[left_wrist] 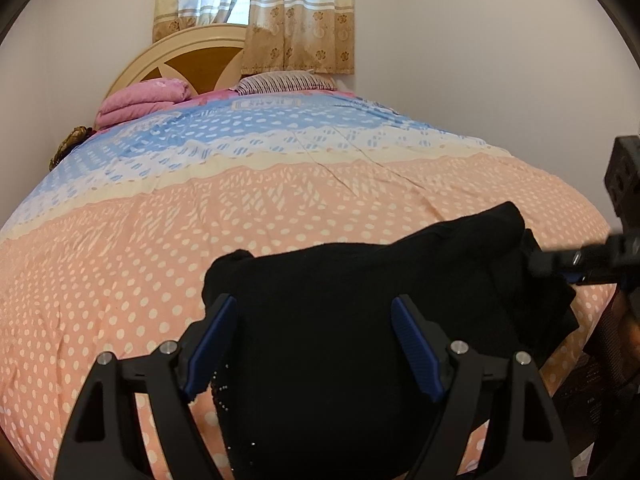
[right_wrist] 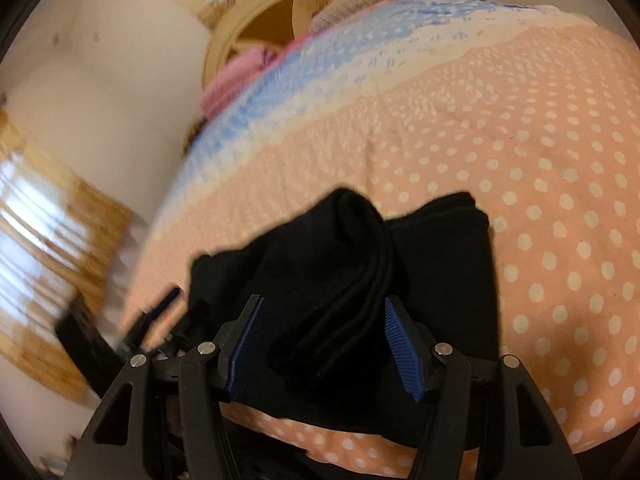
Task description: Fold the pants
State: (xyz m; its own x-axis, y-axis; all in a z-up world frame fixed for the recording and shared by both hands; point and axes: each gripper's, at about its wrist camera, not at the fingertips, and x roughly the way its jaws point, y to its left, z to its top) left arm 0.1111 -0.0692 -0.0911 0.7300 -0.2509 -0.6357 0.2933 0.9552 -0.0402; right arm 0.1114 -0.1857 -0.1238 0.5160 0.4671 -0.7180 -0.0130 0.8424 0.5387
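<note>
A bedroom with pale walls: a bed (left_wrist: 120,280) under a dotted peach and blue cover fills both views, with a curved headboard (left_wrist: 192,56) and a floral curtain (left_wrist: 296,20) at the top centre of the left wrist view. A folded pink blanket (left_wrist: 144,100) lies at the upper left there, a striped pillow (left_wrist: 284,82) just right of it.

The black pants (left_wrist: 340,308) lie on the bed in the lower centre of each view, already bundled into a thick, several-layer packet near the bed's near edge.

The left tongs (left_wrist: 314,344) stand apart, one pad either side of the cloth, gripping nothing. In the right wrist view a raised roll of fabric runs up between the blue pads of the right tongs (right_wrist: 324,344), which also stand apart; the picture is smeared at its left side, where the other tool shows only as a dark blur.

The step looks like finishing the fold. To do it well, I would lower both tongs level onto the top layer, press the raised roll flat toward the packet's far edge, and square the loose corner at the right before letting the bundle rest.
</note>
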